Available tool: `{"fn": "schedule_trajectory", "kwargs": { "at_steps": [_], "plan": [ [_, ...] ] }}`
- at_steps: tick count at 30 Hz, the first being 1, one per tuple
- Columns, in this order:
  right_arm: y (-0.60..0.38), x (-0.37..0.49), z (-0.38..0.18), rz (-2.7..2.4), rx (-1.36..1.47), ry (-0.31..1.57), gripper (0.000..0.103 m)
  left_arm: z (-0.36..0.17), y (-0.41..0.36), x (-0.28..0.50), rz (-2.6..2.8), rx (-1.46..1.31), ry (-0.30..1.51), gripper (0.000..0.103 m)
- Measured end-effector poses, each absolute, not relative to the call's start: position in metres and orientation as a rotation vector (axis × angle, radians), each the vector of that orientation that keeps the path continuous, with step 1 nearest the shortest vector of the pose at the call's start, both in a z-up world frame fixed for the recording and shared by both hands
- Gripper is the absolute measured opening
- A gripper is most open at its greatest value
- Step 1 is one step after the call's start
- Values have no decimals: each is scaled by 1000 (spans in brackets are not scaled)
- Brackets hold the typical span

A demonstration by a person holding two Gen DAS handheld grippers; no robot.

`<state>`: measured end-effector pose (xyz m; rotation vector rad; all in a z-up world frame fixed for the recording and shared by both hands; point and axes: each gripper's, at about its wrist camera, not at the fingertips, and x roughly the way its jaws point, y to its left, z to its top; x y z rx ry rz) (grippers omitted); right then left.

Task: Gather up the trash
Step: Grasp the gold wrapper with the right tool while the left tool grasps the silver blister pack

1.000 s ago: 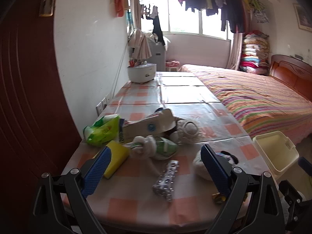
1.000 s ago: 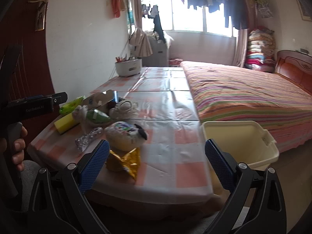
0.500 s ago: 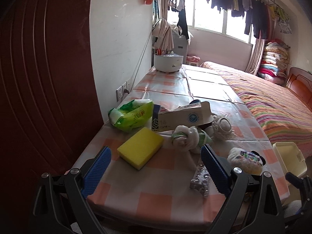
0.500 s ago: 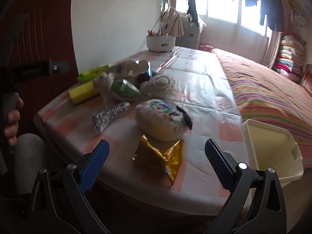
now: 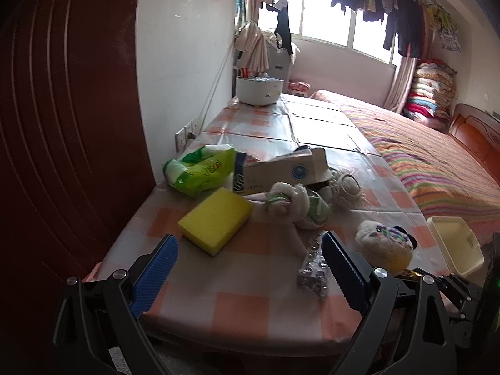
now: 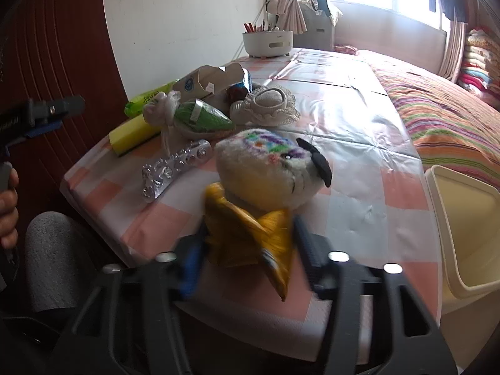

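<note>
A crumpled gold wrapper (image 6: 250, 234) lies near the front edge of the checked table (image 6: 359, 212), against a fuzzy cream pouch (image 6: 268, 162). My right gripper (image 6: 250, 250) is closing on the wrapper, its blurred pads against both sides. My left gripper (image 5: 248, 240) stands open over the table's near left corner with nothing between its fingers. Just beyond it lies a yellow sponge (image 5: 215, 218), and a silver blister pack (image 5: 312, 272) lies by its right finger. Off the table's right edge stands a cream bin (image 6: 462, 228).
Behind the sponge lie a green wipes pack (image 5: 200, 168), a flattened carton (image 5: 281, 168), a green wrapper tied in white (image 5: 300, 203) and a white lace piece (image 6: 265, 106). A white pot (image 5: 257, 89) stands at the far end. A striped bed (image 5: 437, 168) runs along the right.
My right gripper has come down and forward to the gold wrapper and its jaws have gone from wide open to narrow around it. My left gripper shifted left early, then stayed put.
</note>
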<state>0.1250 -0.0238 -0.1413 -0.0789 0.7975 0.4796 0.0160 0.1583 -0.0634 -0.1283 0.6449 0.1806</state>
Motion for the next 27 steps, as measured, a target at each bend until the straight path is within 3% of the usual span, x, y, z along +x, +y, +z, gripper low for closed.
{"fn": "schedule_trajectory", "kwargs": {
  "at_steps": [2, 27],
  "plan": [
    [-29, 127, -139, 497, -45, 786, 19, -66, 151, 18, 153, -124, 659, 90],
    [-94, 120, -100, 433, 80, 534, 24, -118, 83, 90, 70, 103, 1000, 90]
  ]
}}
